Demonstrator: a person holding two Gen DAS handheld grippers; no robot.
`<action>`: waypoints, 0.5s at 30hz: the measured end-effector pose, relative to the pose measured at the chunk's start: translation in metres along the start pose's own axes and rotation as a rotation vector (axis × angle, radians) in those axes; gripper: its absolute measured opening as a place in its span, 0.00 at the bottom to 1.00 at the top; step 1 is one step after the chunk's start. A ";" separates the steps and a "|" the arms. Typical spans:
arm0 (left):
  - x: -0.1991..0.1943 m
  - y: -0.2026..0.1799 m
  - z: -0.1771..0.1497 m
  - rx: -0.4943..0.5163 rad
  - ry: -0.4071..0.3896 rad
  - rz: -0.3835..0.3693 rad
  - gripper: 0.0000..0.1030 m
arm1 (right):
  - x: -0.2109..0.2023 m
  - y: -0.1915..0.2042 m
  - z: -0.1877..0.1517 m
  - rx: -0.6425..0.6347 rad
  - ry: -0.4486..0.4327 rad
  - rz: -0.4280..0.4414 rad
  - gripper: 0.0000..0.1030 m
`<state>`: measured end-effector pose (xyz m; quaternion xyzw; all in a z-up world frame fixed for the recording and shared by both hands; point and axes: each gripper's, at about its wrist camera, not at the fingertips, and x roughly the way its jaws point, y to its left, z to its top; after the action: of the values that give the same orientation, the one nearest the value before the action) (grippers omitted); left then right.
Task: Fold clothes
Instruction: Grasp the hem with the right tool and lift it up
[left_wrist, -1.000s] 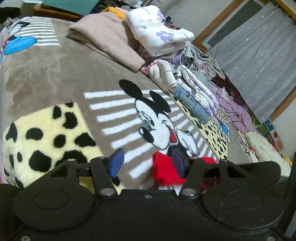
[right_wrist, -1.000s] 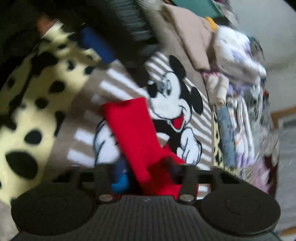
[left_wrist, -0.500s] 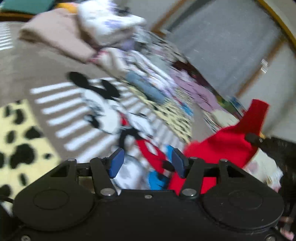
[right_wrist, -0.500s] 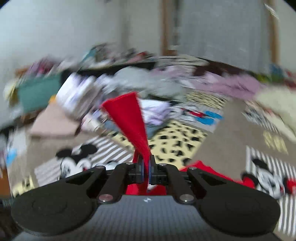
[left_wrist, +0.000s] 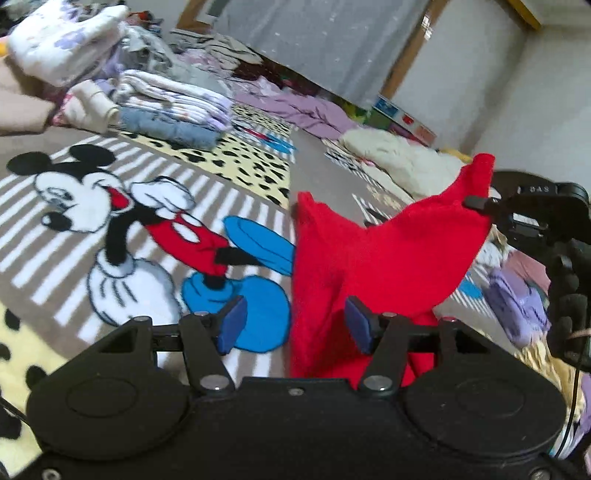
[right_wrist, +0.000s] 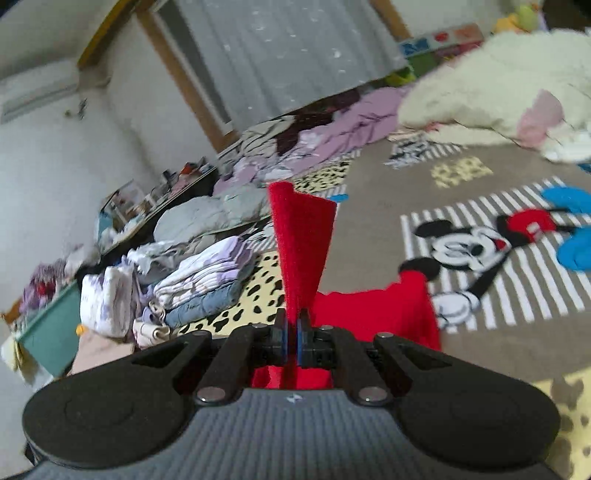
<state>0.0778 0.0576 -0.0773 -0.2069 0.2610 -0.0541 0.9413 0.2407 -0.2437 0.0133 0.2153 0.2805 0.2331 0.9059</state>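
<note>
I am over a big soft brown blanket (left_wrist: 55, 140) with white stripes, yellow patches with black spots, and a cartoon mouse (left_wrist: 122, 218) on it. The same blanket fills the right side of my right camera, with the mouse there too. Behind it hangs a grey curtain (left_wrist: 332, 40) in a wooden frame, next to a plain white wall (left_wrist: 498, 99).

At the far edge of the blanket sits a neat stack of folded clothes (left_wrist: 173, 110), white and pale purple on top and blue at the bottom. A fat white folded bundle with purple flowers (left_wrist: 59, 40) sits near it. Purple clothes (left_wrist: 303, 110) lie loose by the curtain, and a fluffy cream heap (left_wrist: 399, 158) lies near them. In my right camera I see a green box (right_wrist: 51, 332) at the left edge. I cannot tell what is in it.

My right gripper (right_wrist: 291, 334) is pressed tight together, pinching the soft red cloth (right_wrist: 303, 240). The cloth sticks up past the tips like a fan, and the rest hangs down toward the blanket. In my left camera it is held up by one corner on the right.

My left gripper (left_wrist: 293, 323) is spread apart and opening a bit more. The red cloth hangs between its blue pads (left_wrist: 231, 325), but they do not squeeze it
</note>
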 end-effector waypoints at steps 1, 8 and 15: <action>0.001 -0.003 -0.001 0.014 0.004 0.002 0.56 | -0.002 -0.006 -0.001 0.021 -0.002 0.000 0.06; 0.003 -0.028 -0.010 0.155 0.017 -0.016 0.56 | -0.010 -0.033 -0.009 0.109 -0.009 0.031 0.06; 0.010 -0.063 -0.028 0.425 0.016 -0.012 0.56 | -0.013 -0.049 -0.014 0.151 -0.010 0.050 0.06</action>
<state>0.0727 -0.0115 -0.0773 -0.0046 0.2501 -0.1152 0.9613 0.2373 -0.2865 -0.0174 0.2909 0.2874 0.2326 0.8824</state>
